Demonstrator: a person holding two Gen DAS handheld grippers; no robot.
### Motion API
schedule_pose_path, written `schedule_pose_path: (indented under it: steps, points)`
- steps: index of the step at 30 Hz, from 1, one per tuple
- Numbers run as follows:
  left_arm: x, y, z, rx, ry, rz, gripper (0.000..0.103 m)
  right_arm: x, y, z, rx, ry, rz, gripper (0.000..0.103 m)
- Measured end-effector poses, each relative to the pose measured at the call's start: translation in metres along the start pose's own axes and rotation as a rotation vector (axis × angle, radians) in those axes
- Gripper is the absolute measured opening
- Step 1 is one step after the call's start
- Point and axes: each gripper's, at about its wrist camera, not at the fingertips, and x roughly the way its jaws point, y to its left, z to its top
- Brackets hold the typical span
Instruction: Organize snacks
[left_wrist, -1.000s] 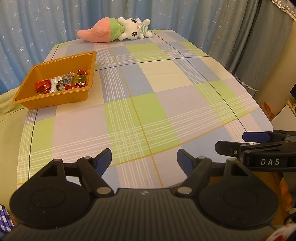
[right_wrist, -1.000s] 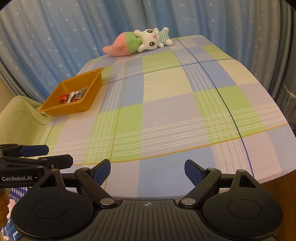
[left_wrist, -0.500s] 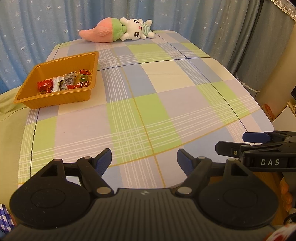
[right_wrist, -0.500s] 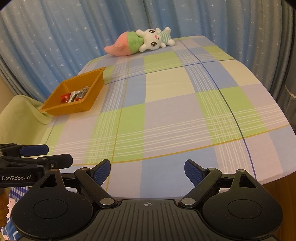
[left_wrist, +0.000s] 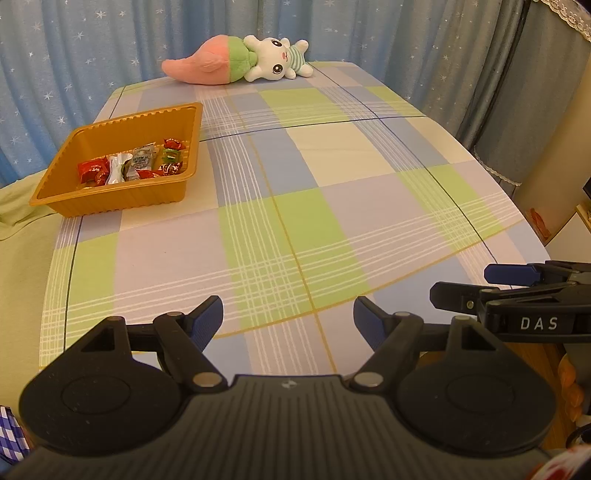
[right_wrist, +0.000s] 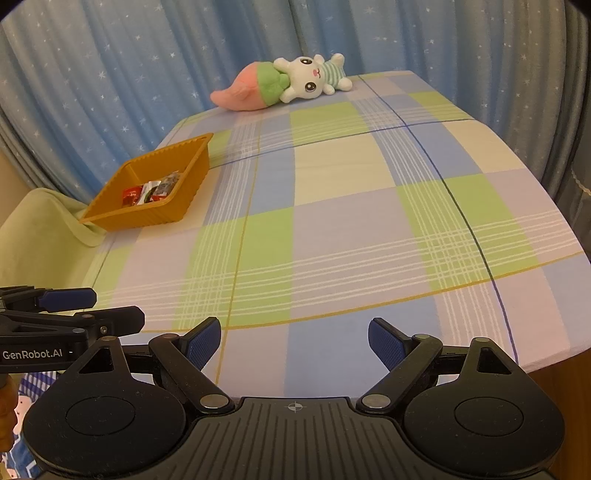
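Both grippers wide apart and empty over the checked counter

The left gripper (left_wrist: 288, 319) saw "DAS" on the right gripper (right_wrist: 294, 341); the right view read "GenRobot.AI" on the left. The tray (left_wrist: 122, 201) of wrapped snacks (left_wrist: 129, 168) sat at ten o'clock, well apart from both; its full contents showed only in the left view.

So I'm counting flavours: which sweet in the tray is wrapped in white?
The long twisted white candy in the orange tray; the sweets beside it are red or grey.

Blue star-print curtains (left_wrist: 92, 55) behind a table under a plaid cloth (left_wrist: 332, 206), warm indoor light.
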Motion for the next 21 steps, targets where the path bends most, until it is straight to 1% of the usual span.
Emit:
schedule_pose_path:
  steps: [6,13,21]
  points:
    - [0.000,0.003,0.001,-0.002,0.000,0.001,0.076,0.005,0.007,0.004,-0.002,0.005,0.001,0.087]
    - [0.000,0.016,0.006,-0.009,0.002,0.005,0.076,0.010,0.009,0.008,-0.004,0.008,0.006,0.087]
    - [0.003,0.018,0.009,-0.014,0.001,0.010,0.076,0.015,0.013,0.011,-0.006,0.011,0.008,0.087]
